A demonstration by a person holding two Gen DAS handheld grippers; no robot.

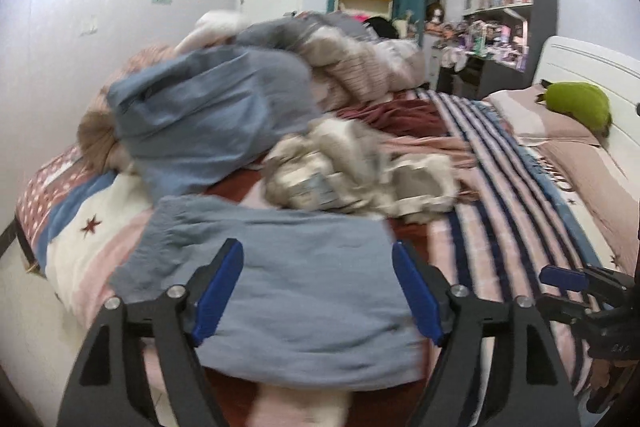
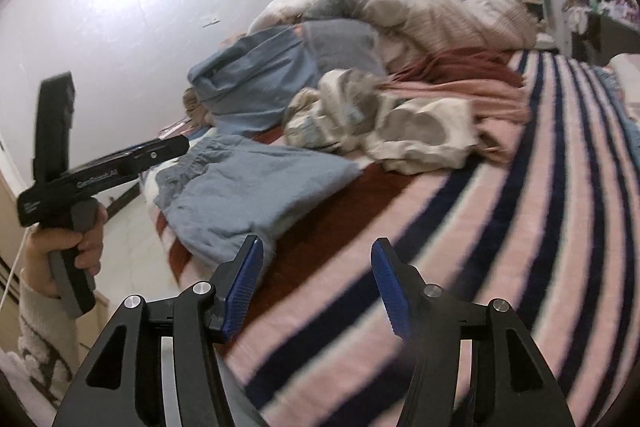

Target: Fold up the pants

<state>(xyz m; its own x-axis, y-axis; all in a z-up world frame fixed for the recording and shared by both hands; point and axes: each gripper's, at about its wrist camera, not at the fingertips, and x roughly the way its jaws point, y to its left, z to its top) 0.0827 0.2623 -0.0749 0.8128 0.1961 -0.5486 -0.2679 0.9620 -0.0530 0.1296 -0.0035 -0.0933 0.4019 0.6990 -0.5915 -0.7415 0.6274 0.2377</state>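
Folded grey-blue pants (image 1: 276, 279) lie on the near edge of the bed, and also show in the right wrist view (image 2: 248, 195). My left gripper (image 1: 318, 255) is open and empty, hovering just above the pants with its jaws spread wide. My right gripper (image 2: 316, 259) is open and empty over the striped blanket, to the right of the pants. The right gripper's blue finger (image 1: 564, 277) shows at the right edge of the left wrist view. The left gripper's body (image 2: 104, 167), held by a hand, shows at the left of the right wrist view.
The bed is covered with a pink, white and navy striped blanket (image 2: 500, 227). Behind the pants lie a crumpled grey-white garment (image 1: 352, 167), a blue-grey heap of clothes (image 1: 208, 119) and a bunched quilt (image 1: 360, 63). A green plush toy (image 1: 576, 103) rests on a pillow. Shelves (image 1: 508, 7) stand at the far wall.
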